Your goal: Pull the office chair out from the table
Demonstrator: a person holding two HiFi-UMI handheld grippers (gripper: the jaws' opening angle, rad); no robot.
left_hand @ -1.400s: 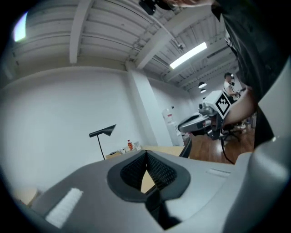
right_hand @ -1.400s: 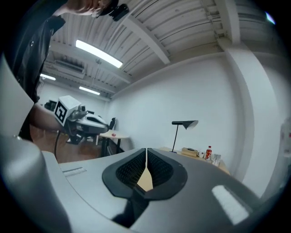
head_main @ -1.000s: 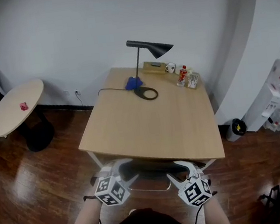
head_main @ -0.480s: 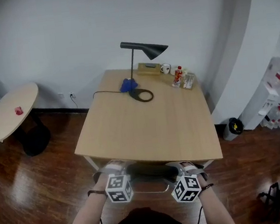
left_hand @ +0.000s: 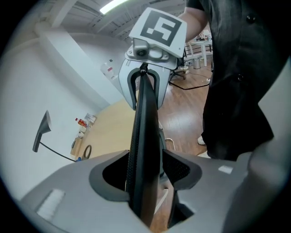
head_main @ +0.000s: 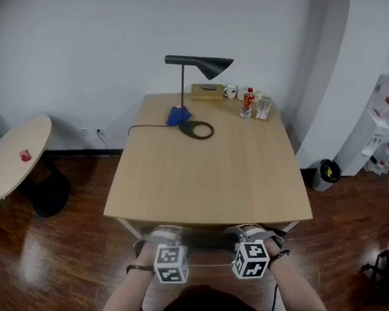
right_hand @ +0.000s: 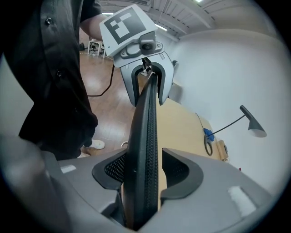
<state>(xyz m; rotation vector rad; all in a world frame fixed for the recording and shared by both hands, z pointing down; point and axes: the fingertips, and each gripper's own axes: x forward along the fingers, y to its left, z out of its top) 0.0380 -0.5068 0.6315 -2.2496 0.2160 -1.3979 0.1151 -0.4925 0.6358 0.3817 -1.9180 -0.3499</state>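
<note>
**A:** Where is the office chair now?

**B:** The office chair is pushed in under the near edge of the table; only the top of its backrest shows, just in front of the person.

**A:** And the two grippers?

**B:** The left gripper and the right gripper are side by side at that top edge, both pointing steeply down; each one straddles the thin rim of the backrest.

**A:** Do the jaws hold it already?

**B:** I think not yet. In the left gripper view the dark mesh rim stands between the jaws, which are wide and closing; the floor shows in a gap between the rim and one pad. In the right gripper view it is the same; the jaws are wide and closing, and the tabletop shows between the rim and a pad.

**A:** Why both on the same edge?

**B:** The seat is hidden under the table, so the backrest top is the part one can reach; two grips should also keep the chair from swivelling during the pull.

**A:** What does the next move need?

**B:** A firm closing first; then a straight pull toward the person over the wooden floor. The rim is thin and could slip out of loose jaws. The lamp stands at the far side of the table, well apart from the grippers.
</note>
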